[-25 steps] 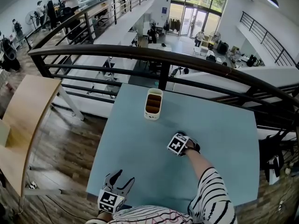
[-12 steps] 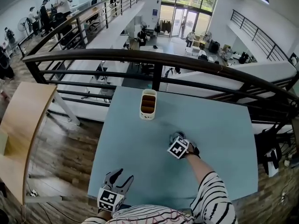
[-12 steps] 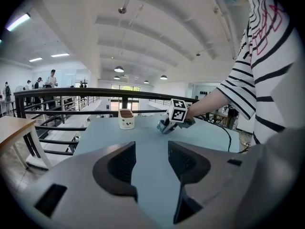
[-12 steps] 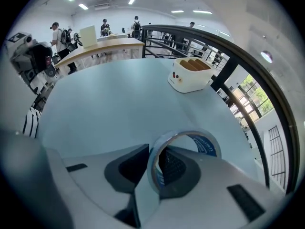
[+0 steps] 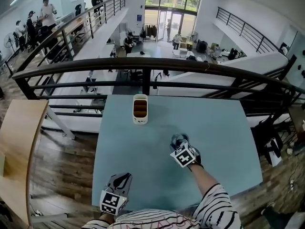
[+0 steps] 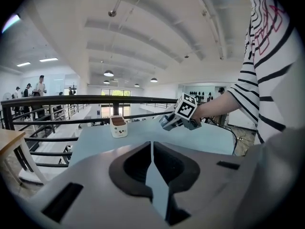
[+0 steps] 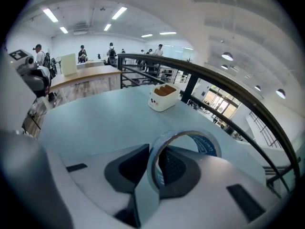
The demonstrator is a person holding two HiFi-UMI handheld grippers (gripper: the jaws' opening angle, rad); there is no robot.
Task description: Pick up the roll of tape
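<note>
Pinching the wall of the tape (image 7: 208,146) with the fingers (image 7: 177,171) of the right gripper (image 7: 153,152), just closed onto it: one finger outside the ring, the other through the hole. Held off the counter (image 5: 224,142), over its middle. Ring crosswise to the fingers, sticking out to their right. Hole's axis roughly along them, slanting down toward the counter. No real long axis: a flat hoop, wider than tall. Band thin, greyish, glossy, with blue print on the inner face. Fingers of smooth pale grey plastic with dark ribbed pads.

Pressed together with nothing between: fingers of the left gripper (image 6: 151,149), just closed, low over the counter's near left corner, well apart from the tape. Same grey shell.

Farther out, a matt pale blue-green counter, rectangular and smooth. Near its far edge, a small white holder (image 5: 140,109), rounded oblong, brown inside, well apart from the tape. Beyond that, a black metal railing (image 5: 143,63) with a curved top bar. Wood-plank floor (image 5: 62,151) to the left.
</note>
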